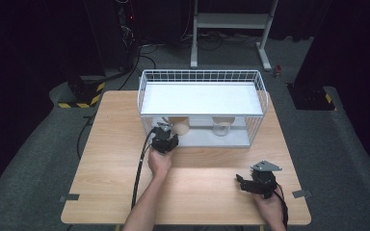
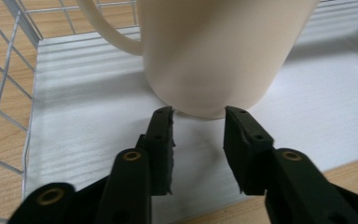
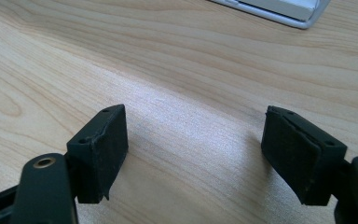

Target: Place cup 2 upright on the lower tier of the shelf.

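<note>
- Where the wooden desk (image 1: 115,183) fills the mid frame of the high view, a white wire rack (image 1: 202,77) w/ a flat white top shelf sits at its far centre.
- Under that shelf, on the rack's white base, a cream mug (image 1: 179,125) stands upright left of centre; a clear glass (image 1: 220,126) stands to its right, apart from the mug. Glass is hard to read through the wires, prob. upright.
- Left claw (image 1: 166,131) is at the rack's open front, just before the mug, w/ the left hand (image 1: 160,162) behind it and a black cable trailing down-frame.
- In the left gripper view the mug (image 2: 214,51) fills the upper centre, handle pointing upper left. Left claw (image 2: 198,116) is released: jaws parted, tips at the mug's base, nothing gripped. Gap looks narrower than the mug body.
- Rack base (image 2: 88,112) lies white beneath; wire side at far left of frame.
- Right claw (image 1: 241,183) rests low at lower right of the high view, well apart from the rack, held by the right hand (image 1: 270,204).
- Right gripper view: right claw (image 3: 196,135) released, jaws wide apart over bare desk (image 3: 168,60); rack corner (image 3: 284,11) at upper right.
</note>
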Demonstrator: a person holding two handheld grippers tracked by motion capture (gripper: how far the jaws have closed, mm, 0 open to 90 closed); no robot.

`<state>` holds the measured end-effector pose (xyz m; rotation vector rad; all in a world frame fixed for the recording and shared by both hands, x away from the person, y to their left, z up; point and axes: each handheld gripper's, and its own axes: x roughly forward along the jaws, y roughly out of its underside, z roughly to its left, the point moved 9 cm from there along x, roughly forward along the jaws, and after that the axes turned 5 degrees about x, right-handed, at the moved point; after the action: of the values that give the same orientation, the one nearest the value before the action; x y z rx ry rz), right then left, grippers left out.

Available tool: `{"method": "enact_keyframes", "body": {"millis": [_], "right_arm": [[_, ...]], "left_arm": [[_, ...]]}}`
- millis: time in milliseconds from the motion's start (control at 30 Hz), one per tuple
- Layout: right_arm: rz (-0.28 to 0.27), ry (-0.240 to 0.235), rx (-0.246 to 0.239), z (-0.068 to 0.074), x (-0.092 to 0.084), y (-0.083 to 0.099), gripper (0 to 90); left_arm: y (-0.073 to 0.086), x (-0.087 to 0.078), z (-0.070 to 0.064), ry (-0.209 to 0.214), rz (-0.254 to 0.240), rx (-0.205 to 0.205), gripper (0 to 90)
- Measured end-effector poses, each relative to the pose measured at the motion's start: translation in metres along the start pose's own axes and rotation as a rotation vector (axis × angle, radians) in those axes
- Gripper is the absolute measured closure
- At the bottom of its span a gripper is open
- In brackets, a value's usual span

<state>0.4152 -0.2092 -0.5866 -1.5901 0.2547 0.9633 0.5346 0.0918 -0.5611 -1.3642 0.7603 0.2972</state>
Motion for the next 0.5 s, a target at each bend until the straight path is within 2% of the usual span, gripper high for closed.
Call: {"method": "enact_keyframes", "body": {"millis": [67,200,500], "right_arm": [[0.000,0.000,0.000,0.000,0.000,0.000,22.7],[0.000,0.000,0.000,0.000,0.000,0.000,22.7],[0.000,0.000,0.001,0.000,0.000,0.000,22.7]], "left_arm": [[-0.001,-0.004,-0.002,0.011,-0.004,-0.001,55.7],[-0.004,-0.013,-0.007,0.040,-0.022,0.034,50.5],[-0.007,-0.031,-0.013,0.088,-0.058,0.045,44.7]]}}
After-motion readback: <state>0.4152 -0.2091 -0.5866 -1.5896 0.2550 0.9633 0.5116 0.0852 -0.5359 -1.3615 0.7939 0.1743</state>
